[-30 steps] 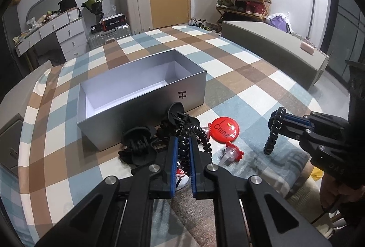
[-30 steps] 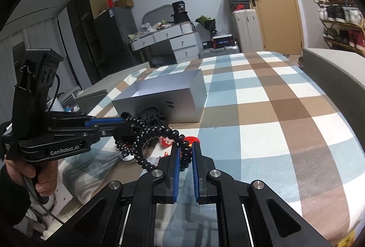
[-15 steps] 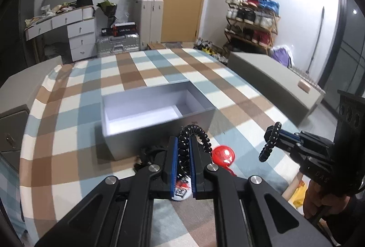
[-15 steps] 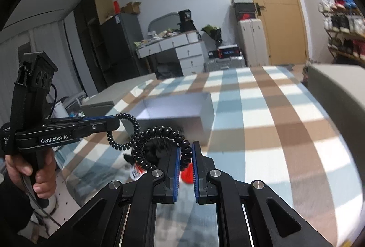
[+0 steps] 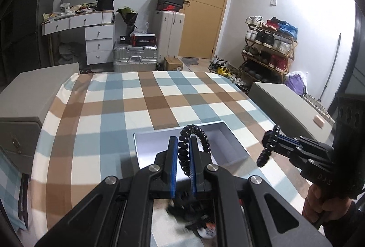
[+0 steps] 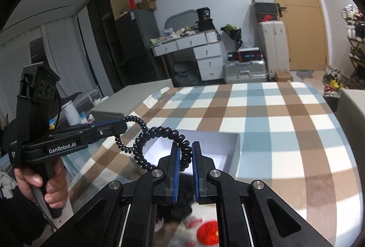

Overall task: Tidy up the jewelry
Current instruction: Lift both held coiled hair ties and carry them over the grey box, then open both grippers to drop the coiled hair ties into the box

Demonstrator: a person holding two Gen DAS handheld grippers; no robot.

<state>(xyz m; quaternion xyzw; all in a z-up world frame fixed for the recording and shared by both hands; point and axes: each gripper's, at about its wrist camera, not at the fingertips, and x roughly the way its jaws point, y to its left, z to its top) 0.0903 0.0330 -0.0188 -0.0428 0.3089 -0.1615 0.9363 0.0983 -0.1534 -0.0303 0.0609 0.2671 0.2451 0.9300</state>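
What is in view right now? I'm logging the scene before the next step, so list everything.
Coiled bead strand: one, black, lifted above the box, an end in each gripper.
Box: one, grey outside and white inside, open, on the bed.
Checked bedspread: one, blue, brown and white, under the box.
Round badge: one, red, on the bedspread near the camera, blurred.
Dark pile: black items beside the badge, too blurred to count.
Left gripper: black with blue pads, shut on the strand.
Right gripper: black with blue pads, shut on the strand's other end.
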